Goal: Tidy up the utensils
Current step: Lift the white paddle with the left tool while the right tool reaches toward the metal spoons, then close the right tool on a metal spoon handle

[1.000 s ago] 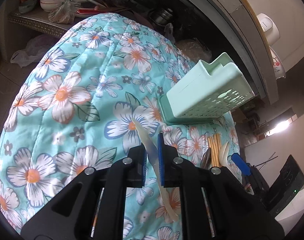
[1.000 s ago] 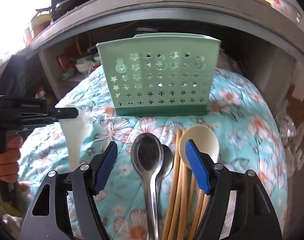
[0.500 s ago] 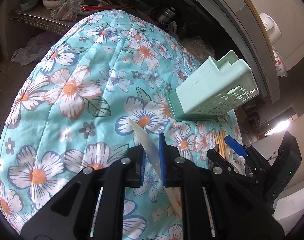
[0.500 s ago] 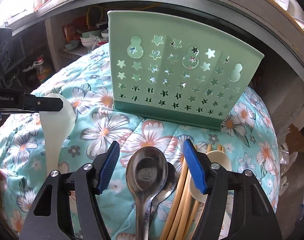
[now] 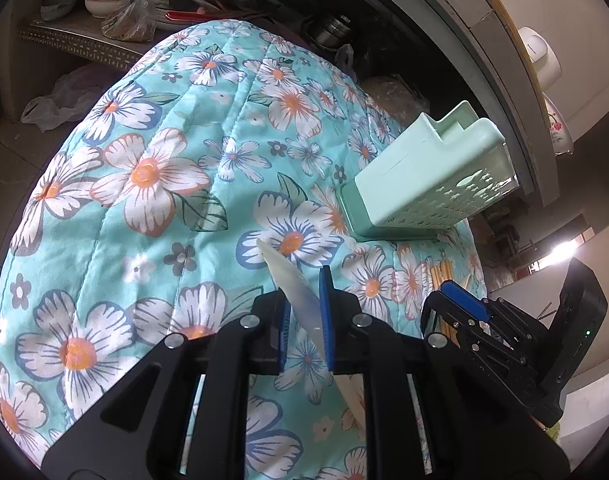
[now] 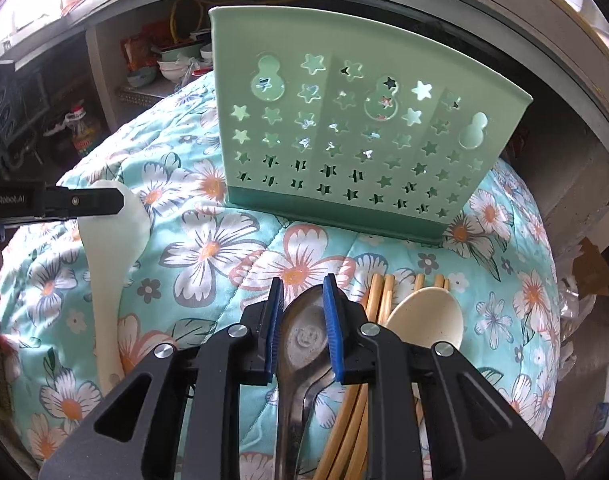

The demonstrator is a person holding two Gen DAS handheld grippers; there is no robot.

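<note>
Both tongs pointed steeply down over the flowered worktop, each with a spoon between its pads.

The left tongs (image 5: 304,312), low in the frame's middle, pinched a white plastic spoon (image 5: 294,292) edge-on, its tip slanting toward the upper left. The right tongs (image 6: 303,320), bottom centre of their view, had just been closing and pressed on the bowl of a metal spoon (image 6: 304,336). Chopsticks (image 6: 378,296) and a cream spoon (image 6: 424,316) lay just right of it on the floral cloth (image 6: 224,248). The green holder (image 6: 356,140) stood upright above, near the frame's middle.
</note>
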